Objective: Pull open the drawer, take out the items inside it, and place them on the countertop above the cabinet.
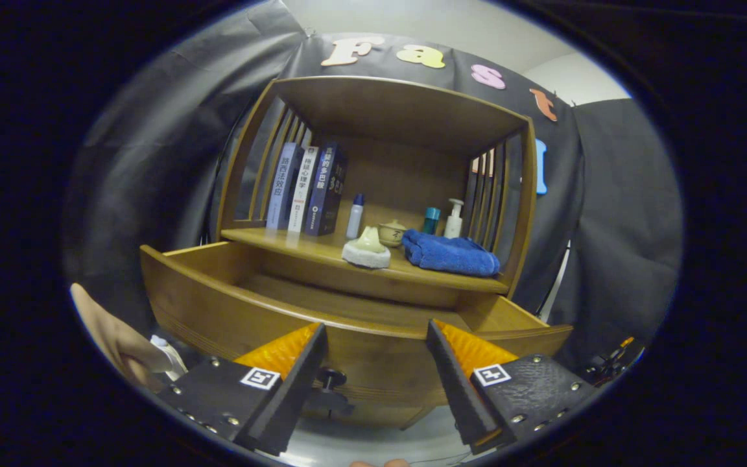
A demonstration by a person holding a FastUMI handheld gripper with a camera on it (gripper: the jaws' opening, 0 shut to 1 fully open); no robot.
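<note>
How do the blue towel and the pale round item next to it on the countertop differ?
The blue towel is deep blue, folded flat and wide; the pale round item is cream coloured, smaller, and rises to a domed top. The towel lies towards the slatted side with the pump bottle; the pale item sits nearer the books. Both rest on the countertop, beyond the open drawer and the open gripper.

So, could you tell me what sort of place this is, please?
Probably a staged household corner inside a recording booth: a wooden cabinet with books, a folded blue towel and an open drawer, backed by black cloth. The gripper is open.
</note>
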